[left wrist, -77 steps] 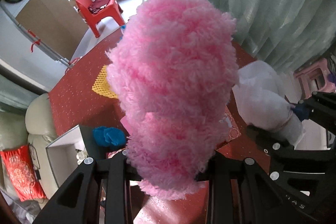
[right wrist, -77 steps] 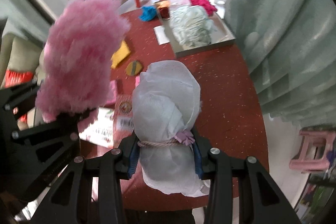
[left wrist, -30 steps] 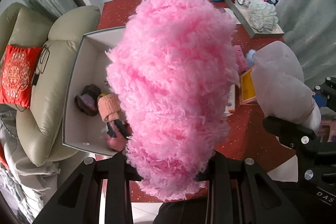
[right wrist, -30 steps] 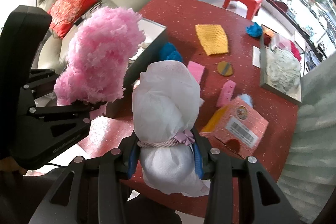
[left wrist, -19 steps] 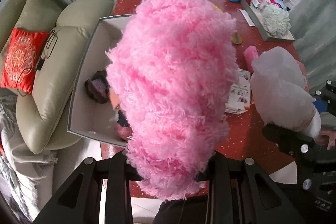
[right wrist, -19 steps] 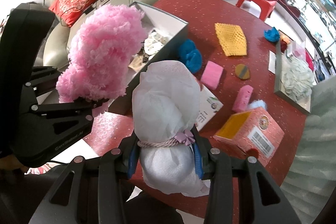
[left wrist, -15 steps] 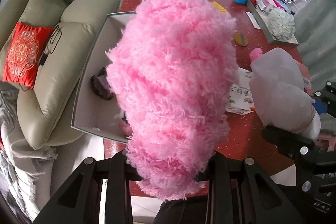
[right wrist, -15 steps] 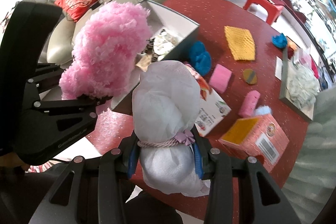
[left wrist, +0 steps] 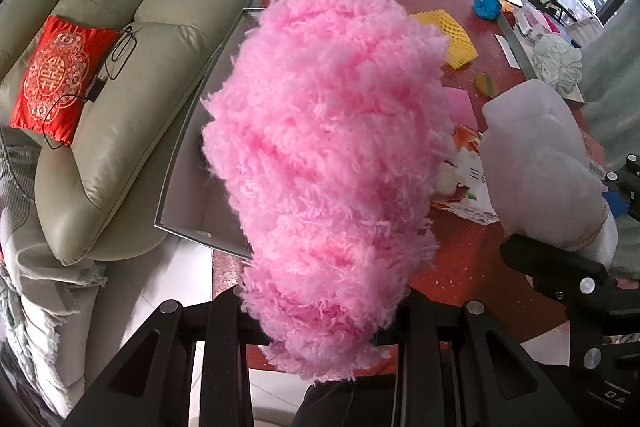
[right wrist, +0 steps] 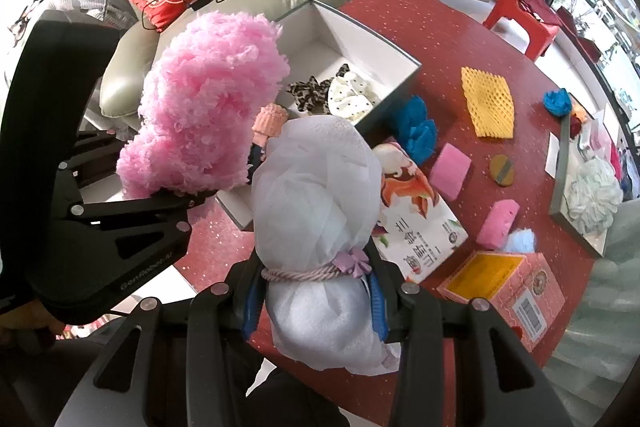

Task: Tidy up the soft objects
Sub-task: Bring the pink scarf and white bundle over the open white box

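My left gripper (left wrist: 320,311) is shut on a fluffy pink plush bundle (left wrist: 328,155), which fills the middle of the left wrist view and also shows in the right wrist view (right wrist: 208,103). My right gripper (right wrist: 316,279) is shut on a white mesh pouch (right wrist: 320,195) tied with a pink cord; the pouch also shows in the left wrist view (left wrist: 536,163). Both are held above the near end of an open white box (right wrist: 384,47) on the red table (right wrist: 440,27). The box holds several small fabric items (right wrist: 340,95).
On the table lie a blue cloth (right wrist: 418,127), a yellow foam net (right wrist: 486,103), pink sponges (right wrist: 452,171), a printed packet (right wrist: 416,223), a pink carton (right wrist: 504,291) and a tray (right wrist: 558,187) with a pale mesh puff. A green sofa (left wrist: 120,99) with a red cushion stands left of the table.
Both grippers have swung left with their loads, from over the table's far side to above the white box beside the sofa. Their grips have not changed.
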A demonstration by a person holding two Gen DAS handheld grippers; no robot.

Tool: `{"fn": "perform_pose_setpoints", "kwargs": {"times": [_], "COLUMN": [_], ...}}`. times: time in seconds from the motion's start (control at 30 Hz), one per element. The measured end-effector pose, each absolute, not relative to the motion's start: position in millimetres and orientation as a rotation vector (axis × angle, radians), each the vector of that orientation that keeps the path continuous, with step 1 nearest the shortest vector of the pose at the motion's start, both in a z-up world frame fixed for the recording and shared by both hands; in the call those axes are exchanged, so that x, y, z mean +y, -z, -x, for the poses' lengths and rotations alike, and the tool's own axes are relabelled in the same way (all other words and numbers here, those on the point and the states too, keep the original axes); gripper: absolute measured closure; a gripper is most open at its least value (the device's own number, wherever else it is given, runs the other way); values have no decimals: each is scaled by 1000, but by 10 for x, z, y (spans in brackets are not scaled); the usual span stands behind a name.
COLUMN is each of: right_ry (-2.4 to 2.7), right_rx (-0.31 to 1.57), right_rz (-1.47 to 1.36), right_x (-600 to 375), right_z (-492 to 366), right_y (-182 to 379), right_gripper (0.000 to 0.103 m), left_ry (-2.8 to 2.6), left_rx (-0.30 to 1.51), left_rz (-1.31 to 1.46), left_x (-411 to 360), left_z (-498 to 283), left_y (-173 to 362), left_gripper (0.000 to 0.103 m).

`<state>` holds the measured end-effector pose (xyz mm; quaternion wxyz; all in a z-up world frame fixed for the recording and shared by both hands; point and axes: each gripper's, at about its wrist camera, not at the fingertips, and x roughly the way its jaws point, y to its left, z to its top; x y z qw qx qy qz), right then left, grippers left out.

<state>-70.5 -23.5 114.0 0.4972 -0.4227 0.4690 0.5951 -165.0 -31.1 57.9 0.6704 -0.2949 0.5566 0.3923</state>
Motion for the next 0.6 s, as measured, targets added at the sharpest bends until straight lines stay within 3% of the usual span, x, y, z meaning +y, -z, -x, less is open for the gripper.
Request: {"fn": "perform_pose_setpoints", "kwargs": {"times": [0.6], "right_ry": [-1442], "right_rx": [1109], "right_rz": [1036], "right_x": [161], "right_z": [911], "right_y": [-1137], "right_gripper": [57], "left_ry": [-923], "left_rx": [1230], "left_rz": [733], "left_x": [-1], "left_z": [1917], "left_y": [-509], "left_gripper": [71]}}
